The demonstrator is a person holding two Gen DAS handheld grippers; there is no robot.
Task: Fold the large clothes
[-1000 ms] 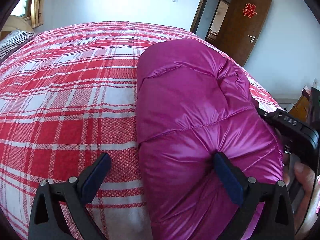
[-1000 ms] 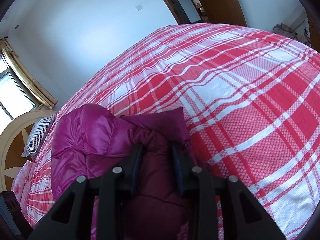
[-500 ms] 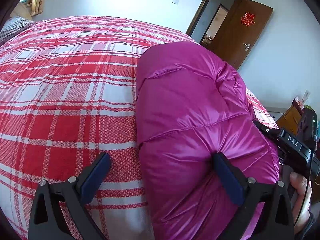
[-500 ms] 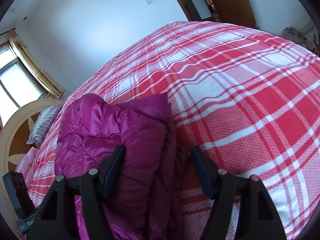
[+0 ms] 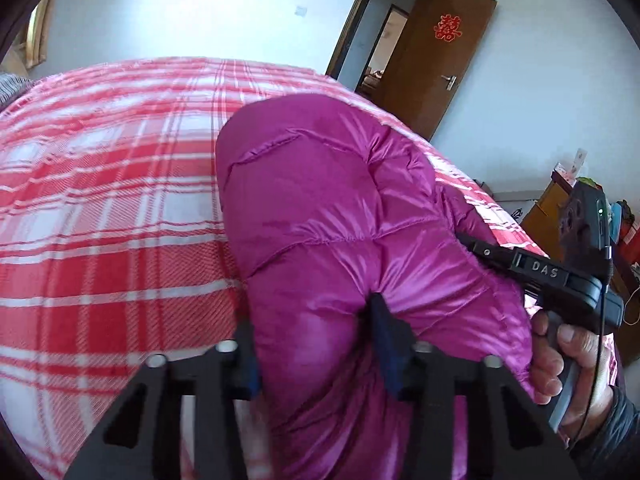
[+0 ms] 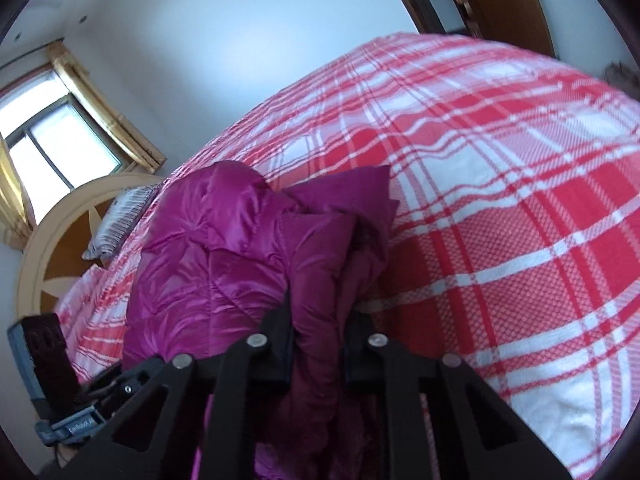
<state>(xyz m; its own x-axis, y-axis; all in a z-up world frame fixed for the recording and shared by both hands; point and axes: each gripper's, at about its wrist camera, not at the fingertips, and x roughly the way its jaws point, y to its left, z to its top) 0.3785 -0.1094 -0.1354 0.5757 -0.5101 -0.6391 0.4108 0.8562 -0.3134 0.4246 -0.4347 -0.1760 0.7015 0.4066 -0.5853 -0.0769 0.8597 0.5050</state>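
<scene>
A folded magenta puffer jacket [image 5: 320, 216] lies on a bed with a red and white plaid cover [image 5: 104, 208]. My left gripper [image 5: 316, 344] is shut on the near end of the jacket, its fingers pressed into the padding. My right gripper [image 6: 320, 328] is shut on the layered edge of the jacket [image 6: 224, 256] at its other side. The right gripper's body also shows in the left wrist view [image 5: 536, 272], held by a hand. The left gripper's body shows at the lower left of the right wrist view [image 6: 52, 368].
An open brown door [image 5: 436, 60] stands beyond the bed's far right corner. A wooden cabinet with small items [image 5: 568, 204] stands by the right wall. A round headboard [image 6: 52, 240], a striped pillow [image 6: 120, 220] and a window [image 6: 52, 148] lie at the bed's head.
Both grippers have closed on the jacket; the right had opened half a second ago after an earlier grip. Both views have tilted and moved closer to the jacket.
</scene>
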